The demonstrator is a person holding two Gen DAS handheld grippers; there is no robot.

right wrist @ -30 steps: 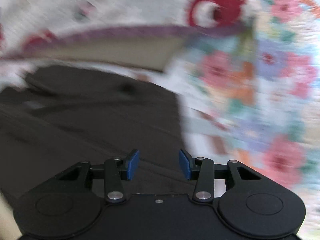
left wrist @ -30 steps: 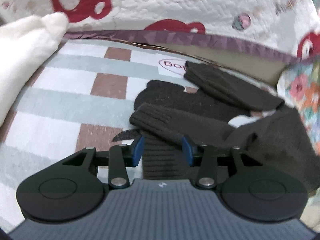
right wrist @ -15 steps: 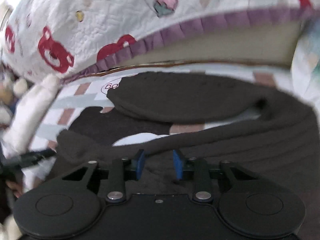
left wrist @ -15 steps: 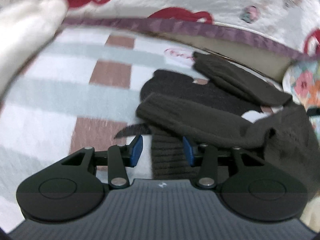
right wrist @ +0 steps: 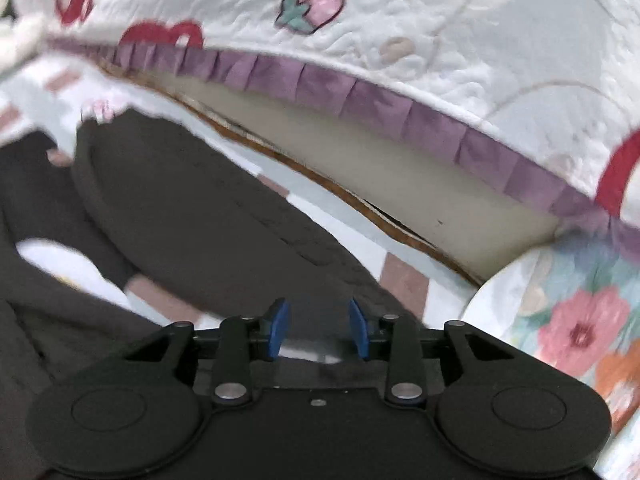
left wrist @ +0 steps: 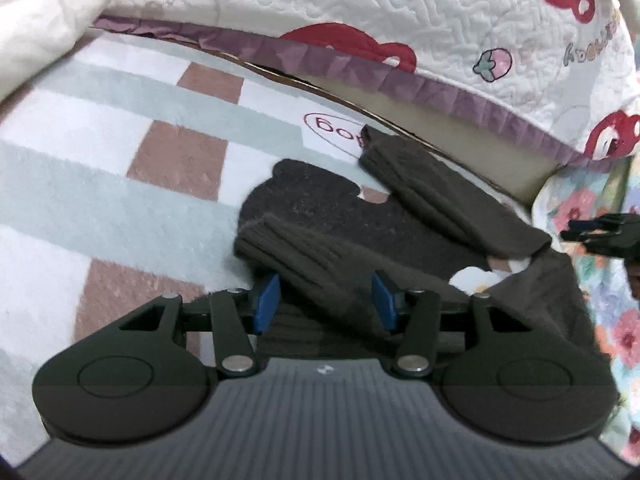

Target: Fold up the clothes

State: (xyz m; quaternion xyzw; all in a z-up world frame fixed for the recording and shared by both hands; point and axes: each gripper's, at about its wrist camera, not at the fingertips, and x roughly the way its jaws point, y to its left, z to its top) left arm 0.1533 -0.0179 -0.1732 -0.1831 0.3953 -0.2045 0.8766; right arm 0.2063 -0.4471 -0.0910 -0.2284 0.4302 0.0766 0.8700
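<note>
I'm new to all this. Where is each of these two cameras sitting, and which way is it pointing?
Left wrist: sits on the left gripper, looking forward along its open blue-padded fingers at a dark sweater on a checked blanket; the other gripper shows at the right edge.
Right wrist: sits on the right gripper, facing the sweater and a purple-frilled quilt.
Shared: sweater, checked blanket, quilt, floral fabric.

Checked plush rug in pale green, white, brown covers floor. Quilted white bedspread with red bears, purple frill at 12 o'clock; floral fabric at 3 o'clock.
</note>
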